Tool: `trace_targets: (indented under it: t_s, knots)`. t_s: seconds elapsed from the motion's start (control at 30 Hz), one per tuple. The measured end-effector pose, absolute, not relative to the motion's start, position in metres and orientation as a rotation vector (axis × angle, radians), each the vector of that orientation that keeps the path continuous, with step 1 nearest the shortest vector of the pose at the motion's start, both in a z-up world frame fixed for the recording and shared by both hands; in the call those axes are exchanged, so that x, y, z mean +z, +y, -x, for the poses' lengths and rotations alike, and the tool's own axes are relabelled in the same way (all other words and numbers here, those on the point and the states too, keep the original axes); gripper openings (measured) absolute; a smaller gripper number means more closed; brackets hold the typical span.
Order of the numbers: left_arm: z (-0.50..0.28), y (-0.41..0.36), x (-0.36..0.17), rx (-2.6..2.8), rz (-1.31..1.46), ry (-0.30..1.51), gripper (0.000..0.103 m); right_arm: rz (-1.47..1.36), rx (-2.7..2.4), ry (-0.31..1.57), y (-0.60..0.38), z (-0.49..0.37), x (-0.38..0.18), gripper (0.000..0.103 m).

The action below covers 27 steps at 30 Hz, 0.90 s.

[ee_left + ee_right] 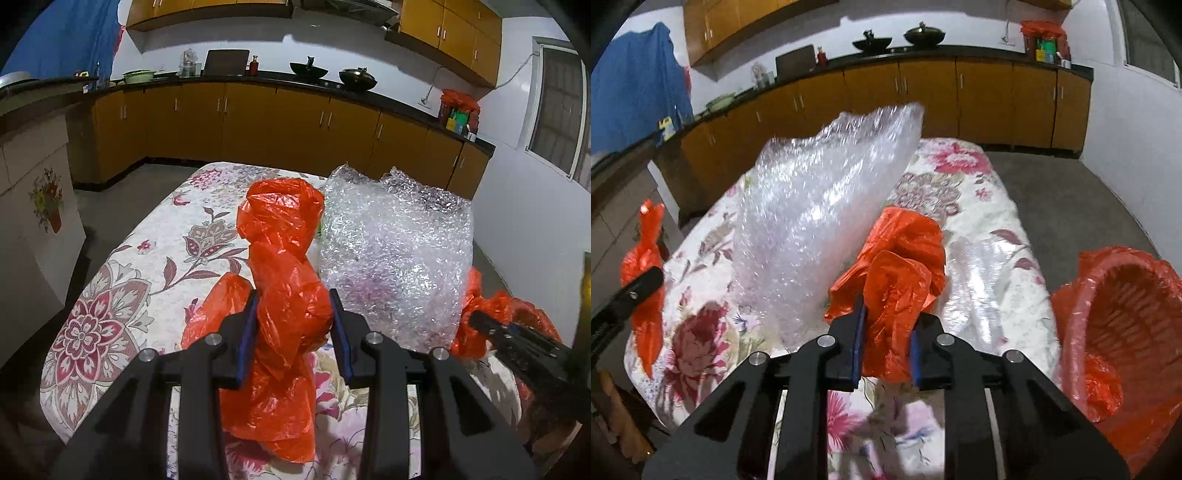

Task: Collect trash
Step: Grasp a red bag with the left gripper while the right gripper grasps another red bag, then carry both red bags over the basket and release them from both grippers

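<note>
On the floral-cloth table (pixel 122 280), centre of a kitchen, cabinets (pixel 258 122) along the far wall. Table's near end is cut off under both grippers; the far edge shows in both views, with open grey floor (pixel 1052 192) beyond it and to the right.

Bubble wrap (pixel 395 258), the biggest piece, stands crumpled on the table's middle. It hides the cloth behind it; its outline is blurred in the right wrist view.

Basket (pixel 1126 314), lined with red plastic, sits at the table's right edge, mouth tipped toward the camera. Its right side runs out of frame.

Twisted red bag (pixel 284 280) rises from the table beside the bubble wrap. Left gripper (pixel 294 336) is clamped on its middle, pads pressing the plastic from both sides; the lower end hangs down below the fingers.

Second red bag (pixel 897 273) lies bunched just right of the bubble wrap. Right gripper (pixel 885 345) has its fingers closed on this bag's near folds. What is inside either bag cannot be made out.

Clear room: cloth left of the twisted bag, and the far right corner.
</note>
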<state>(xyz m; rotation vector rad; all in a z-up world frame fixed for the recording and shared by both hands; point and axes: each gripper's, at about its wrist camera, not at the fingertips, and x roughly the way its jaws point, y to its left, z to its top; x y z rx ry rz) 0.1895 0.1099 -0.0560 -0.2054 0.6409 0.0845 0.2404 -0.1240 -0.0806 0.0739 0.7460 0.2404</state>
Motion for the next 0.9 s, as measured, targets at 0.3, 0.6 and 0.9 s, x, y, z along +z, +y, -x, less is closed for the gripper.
trace_targets:
  t_s: [0.3,0.6,0.9]
  knots:
    - [-0.185,0.097,-0.053,0.049,0.195,0.633,0.036,-0.127,0.21,0.673,-0.151,-0.213,-0.057,0.017]
    - [-0.18,0.073,-0.043,-0.013,0.171,0.618,0.036,-0.136,0.203,0.569,-0.168,-0.187,-0.024,0.016]
    - [-0.178,0.028,-0.035,-0.137,0.136,0.609,0.036,-0.144,0.115,0.493,-0.205,-0.166,-0.005,0.016]
